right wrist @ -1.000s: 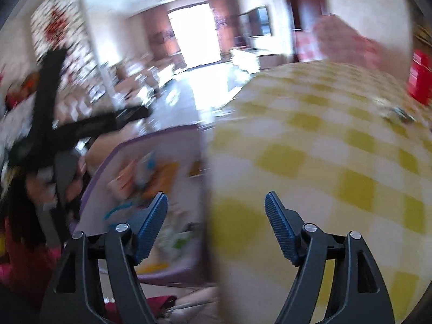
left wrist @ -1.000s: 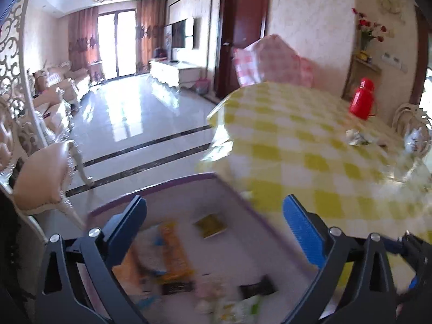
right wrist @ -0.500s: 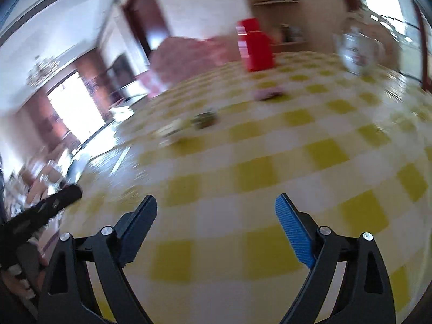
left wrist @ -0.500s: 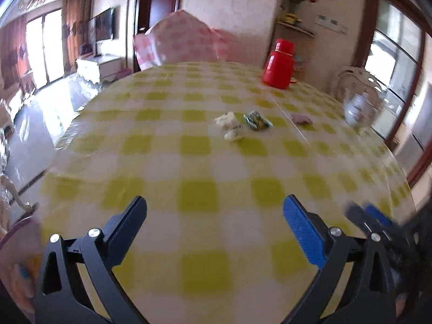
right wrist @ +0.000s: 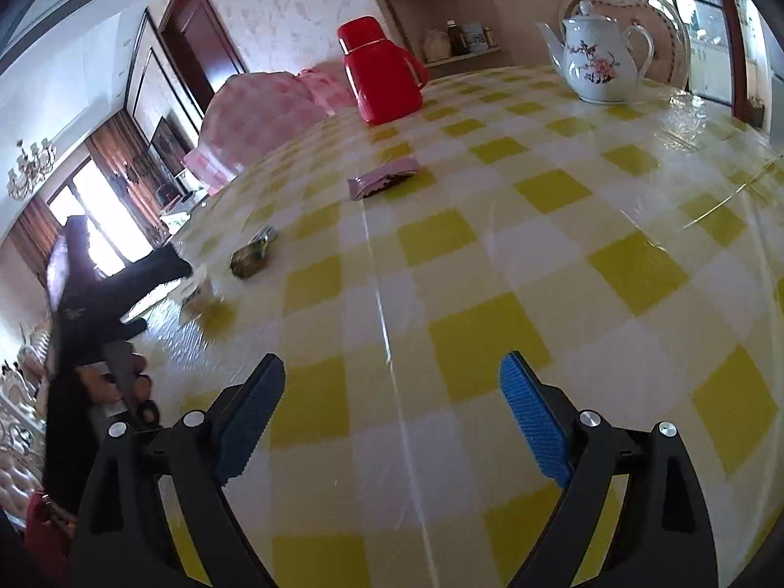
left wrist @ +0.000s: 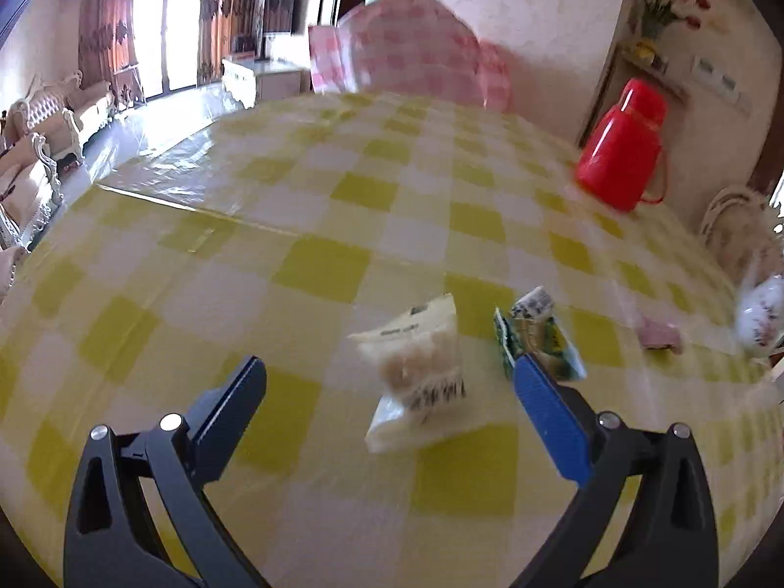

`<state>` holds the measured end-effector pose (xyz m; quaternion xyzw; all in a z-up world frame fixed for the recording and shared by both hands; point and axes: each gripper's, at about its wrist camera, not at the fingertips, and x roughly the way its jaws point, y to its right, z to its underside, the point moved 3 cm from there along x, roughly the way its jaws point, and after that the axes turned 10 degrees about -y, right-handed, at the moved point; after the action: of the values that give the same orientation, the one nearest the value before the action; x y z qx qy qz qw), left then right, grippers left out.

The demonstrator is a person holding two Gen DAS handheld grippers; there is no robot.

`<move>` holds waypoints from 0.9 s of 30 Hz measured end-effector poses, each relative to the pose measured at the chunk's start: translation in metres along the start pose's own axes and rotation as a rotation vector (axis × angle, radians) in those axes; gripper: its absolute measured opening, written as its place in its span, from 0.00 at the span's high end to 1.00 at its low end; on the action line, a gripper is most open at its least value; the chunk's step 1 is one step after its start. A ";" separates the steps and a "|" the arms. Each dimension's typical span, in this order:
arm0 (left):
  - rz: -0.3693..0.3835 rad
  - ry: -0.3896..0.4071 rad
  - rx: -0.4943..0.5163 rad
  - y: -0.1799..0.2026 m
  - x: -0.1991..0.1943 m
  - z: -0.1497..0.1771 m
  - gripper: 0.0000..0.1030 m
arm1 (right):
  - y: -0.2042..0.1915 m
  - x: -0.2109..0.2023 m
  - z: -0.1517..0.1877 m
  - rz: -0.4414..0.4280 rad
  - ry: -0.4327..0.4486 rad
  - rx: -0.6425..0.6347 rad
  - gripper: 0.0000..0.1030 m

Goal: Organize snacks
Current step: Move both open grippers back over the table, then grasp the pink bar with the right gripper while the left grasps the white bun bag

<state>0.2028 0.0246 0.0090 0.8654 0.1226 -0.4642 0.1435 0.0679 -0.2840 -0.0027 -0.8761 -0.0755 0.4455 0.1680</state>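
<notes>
Three snack packets lie on the yellow-checked tablecloth (left wrist: pixel 313 269). In the left wrist view a white packet (left wrist: pixel 416 372) shows between the fingers of my open left gripper (left wrist: pixel 387 372), and neither pad touches it. A green packet (left wrist: pixel 539 338) lies just past the right finger, and a pink packet (left wrist: pixel 659 335) farther right. In the right wrist view my right gripper (right wrist: pixel 392 367) is open over bare cloth, nothing between its fingers. Well ahead of it lie the pink packet (right wrist: pixel 384 179), the green packet (right wrist: pixel 252 255) and the blurred white packet (right wrist: pixel 198 294). The left gripper (right wrist: pixel 122 294) hovers by the white one.
A red thermos jug (right wrist: pixel 382 73) and a white flowered teapot (right wrist: pixel 600 59) stand at the far side of the table. A chair under a pink checked cover (left wrist: pixel 416 49) stands behind the table. A hand (right wrist: pixel 117 382) holds the left gripper's handle.
Both views have swung from a purple-rimmed box of snacks beside the table onto the tabletop. The left gripper has come up close to the white packet. The right jaws stand wider.
</notes>
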 end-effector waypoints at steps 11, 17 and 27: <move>-0.056 -0.070 0.099 0.004 0.032 -0.006 0.47 | -0.009 0.077 -0.088 0.063 -0.011 0.087 0.16; -0.014 -0.079 0.124 0.007 0.037 -0.010 0.35 | -0.016 0.132 -0.138 0.088 -0.046 0.294 0.13; 0.045 -0.086 0.136 0.010 0.041 -0.012 0.20 | -0.063 0.196 -0.191 0.344 -0.044 0.243 0.28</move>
<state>0.2376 0.0227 -0.0173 0.8550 0.0649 -0.5047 0.0998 0.3390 -0.2138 -0.0231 -0.8394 0.1257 0.4925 0.1924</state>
